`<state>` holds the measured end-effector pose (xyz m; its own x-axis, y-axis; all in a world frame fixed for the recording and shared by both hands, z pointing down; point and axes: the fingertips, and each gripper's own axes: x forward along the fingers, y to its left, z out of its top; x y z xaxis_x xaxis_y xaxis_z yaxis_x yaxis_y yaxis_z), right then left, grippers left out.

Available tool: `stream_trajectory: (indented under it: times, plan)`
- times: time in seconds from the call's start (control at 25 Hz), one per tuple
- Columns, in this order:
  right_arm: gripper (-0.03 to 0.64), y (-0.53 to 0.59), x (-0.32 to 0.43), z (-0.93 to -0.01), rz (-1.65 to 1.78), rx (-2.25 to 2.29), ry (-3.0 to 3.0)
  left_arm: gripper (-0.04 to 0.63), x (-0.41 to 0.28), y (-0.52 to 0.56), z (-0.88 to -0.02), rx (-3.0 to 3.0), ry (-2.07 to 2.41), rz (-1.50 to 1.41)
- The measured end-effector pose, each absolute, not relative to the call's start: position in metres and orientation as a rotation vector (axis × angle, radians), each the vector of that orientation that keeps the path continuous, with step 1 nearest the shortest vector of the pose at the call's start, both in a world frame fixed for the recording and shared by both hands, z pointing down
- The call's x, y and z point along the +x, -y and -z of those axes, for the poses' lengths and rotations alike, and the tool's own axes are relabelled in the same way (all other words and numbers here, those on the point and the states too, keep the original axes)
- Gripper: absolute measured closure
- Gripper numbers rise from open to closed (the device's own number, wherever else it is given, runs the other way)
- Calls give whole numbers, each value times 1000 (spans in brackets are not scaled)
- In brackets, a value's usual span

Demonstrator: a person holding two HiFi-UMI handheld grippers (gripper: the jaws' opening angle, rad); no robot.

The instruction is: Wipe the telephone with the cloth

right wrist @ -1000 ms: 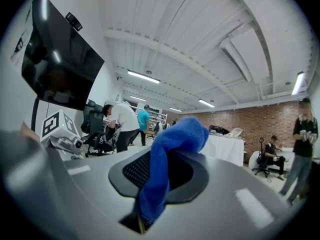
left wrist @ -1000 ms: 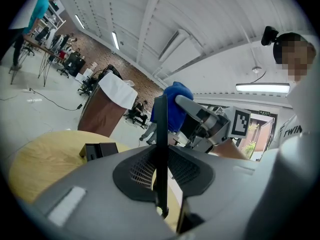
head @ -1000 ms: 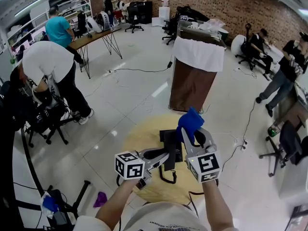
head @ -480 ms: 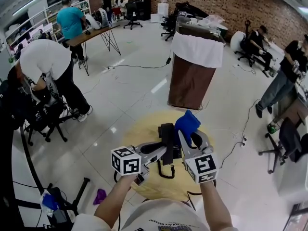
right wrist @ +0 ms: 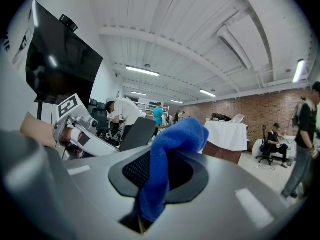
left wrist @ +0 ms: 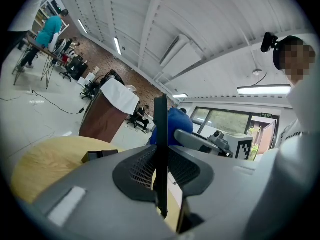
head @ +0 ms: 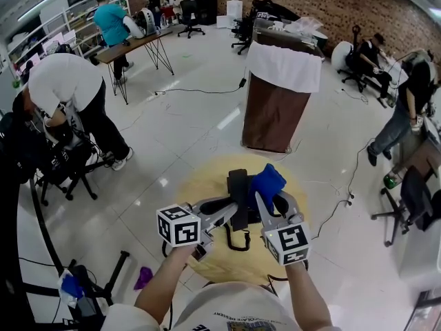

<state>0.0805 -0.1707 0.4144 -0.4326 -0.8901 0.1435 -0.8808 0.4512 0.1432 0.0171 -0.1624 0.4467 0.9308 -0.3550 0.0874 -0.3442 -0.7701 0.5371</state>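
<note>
My left gripper (head: 236, 209) is shut on a black telephone handset (head: 238, 187), held upright above the round wooden table (head: 207, 185). In the left gripper view the handset (left wrist: 160, 129) shows edge-on between the pads. The handset's cord (head: 239, 243) hangs in a loop below. My right gripper (head: 267, 202) is shut on a blue cloth (head: 266, 181), which bunches above the jaws and rests against the handset's right side. In the right gripper view the cloth (right wrist: 167, 154) fills the jaws and the handset (right wrist: 138, 132) stands just left of it. The telephone base (left wrist: 99, 155) lies on the table.
A brown bin with a white liner (head: 281, 102) stands beyond the table. Cables (head: 351, 178) run over the floor. A purple rag (head: 143, 278) lies on the floor at left. Office chairs (head: 65, 167) and several people stand around the room.
Both grippers have drawn slightly nearer each other. The blue cloth has moved left, down against the handset. Both grips are unchanged.
</note>
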Motion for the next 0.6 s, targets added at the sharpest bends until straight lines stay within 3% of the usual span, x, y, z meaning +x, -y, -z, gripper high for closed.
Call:
stream_trajectory:
  times: [0.6]
  plan:
    - [552, 151, 72, -448, -16, 1499, 2476, 534, 8, 169, -438, 2518, 521, 66]
